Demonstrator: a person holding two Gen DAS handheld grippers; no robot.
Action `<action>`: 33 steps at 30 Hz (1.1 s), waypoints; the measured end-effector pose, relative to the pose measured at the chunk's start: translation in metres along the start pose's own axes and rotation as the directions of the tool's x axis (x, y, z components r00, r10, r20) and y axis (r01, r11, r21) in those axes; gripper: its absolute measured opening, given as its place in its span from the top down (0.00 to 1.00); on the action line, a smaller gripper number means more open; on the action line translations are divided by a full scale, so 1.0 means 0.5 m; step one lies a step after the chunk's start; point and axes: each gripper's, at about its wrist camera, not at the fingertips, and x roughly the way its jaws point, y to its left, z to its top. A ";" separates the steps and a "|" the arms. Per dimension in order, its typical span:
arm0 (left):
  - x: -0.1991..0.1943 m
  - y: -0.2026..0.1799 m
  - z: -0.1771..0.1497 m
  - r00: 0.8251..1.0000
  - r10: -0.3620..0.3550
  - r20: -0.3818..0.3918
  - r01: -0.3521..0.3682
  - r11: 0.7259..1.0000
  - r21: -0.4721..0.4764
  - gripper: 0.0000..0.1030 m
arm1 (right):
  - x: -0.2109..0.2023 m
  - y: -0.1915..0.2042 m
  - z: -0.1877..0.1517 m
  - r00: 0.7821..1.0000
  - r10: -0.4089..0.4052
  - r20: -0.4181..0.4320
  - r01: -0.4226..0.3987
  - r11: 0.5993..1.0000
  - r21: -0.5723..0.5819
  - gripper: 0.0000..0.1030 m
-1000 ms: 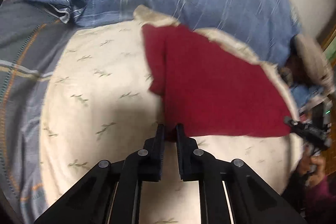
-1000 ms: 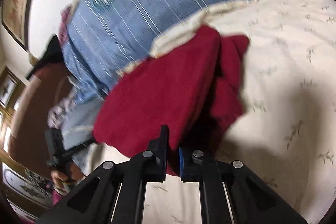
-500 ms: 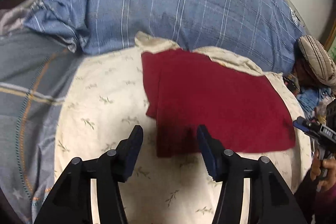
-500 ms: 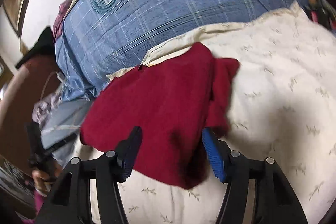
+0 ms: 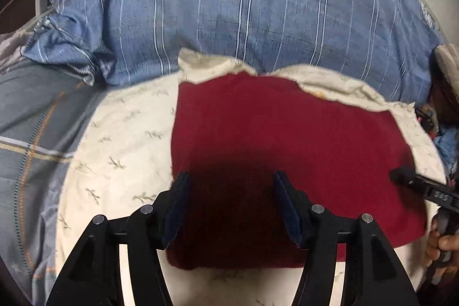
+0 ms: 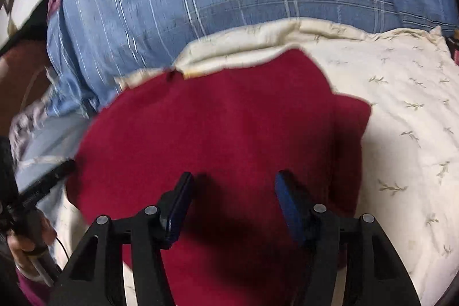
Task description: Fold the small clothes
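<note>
A dark red garment (image 5: pixel 287 134) lies folded and flat on a cream leaf-print cushion (image 5: pixel 123 139). My left gripper (image 5: pixel 231 185) hovers over its near left part; its jaws are opening, with nothing pinched between them. In the right wrist view the same red garment (image 6: pixel 229 128) fills the middle, and a folded part sticks out on its right side. Over it my right gripper (image 6: pixel 233 185) stands open and holds nothing. Each view catches the other gripper's black tip at the garment's far edge.
A blue striped quilt (image 5: pixel 229 5) with a round crest piles up behind the cushion (image 6: pixel 401 105). Grey bedding (image 5: pixel 28 119) lies to the left, with a white charger (image 5: pixel 40 0) beyond it. A person's hand (image 6: pixel 25 243) grips the other tool's handle.
Both grippers were shut on the garment's near edge; they have let go and now stand open. Both have moved over the cloth, which now lies flatter.
</note>
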 end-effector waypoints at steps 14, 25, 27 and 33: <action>0.024 0.015 0.003 0.999 -0.040 0.012 0.039 0.998 0.045 0.42 | 0.047 0.213 0.111 0.974 0.221 -0.043 -0.224 0.970 -0.094 0.37; -0.008 0.088 0.000 0.997 -0.079 0.011 0.079 0.996 -0.046 0.41 | 0.174 0.411 0.234 0.955 0.262 -0.136 -0.283 0.945 -0.165 0.38; 0.004 0.104 0.001 0.996 -0.091 -0.018 0.089 0.993 -0.083 0.41 | 0.210 0.432 0.240 0.962 0.220 -0.164 -0.246 0.955 -0.165 0.38; 0.010 0.096 0.005 0.996 -0.087 -0.027 0.086 0.994 -0.062 0.41 | 0.307 0.454 0.235 0.968 0.087 -0.235 -0.137 0.969 -0.205 0.68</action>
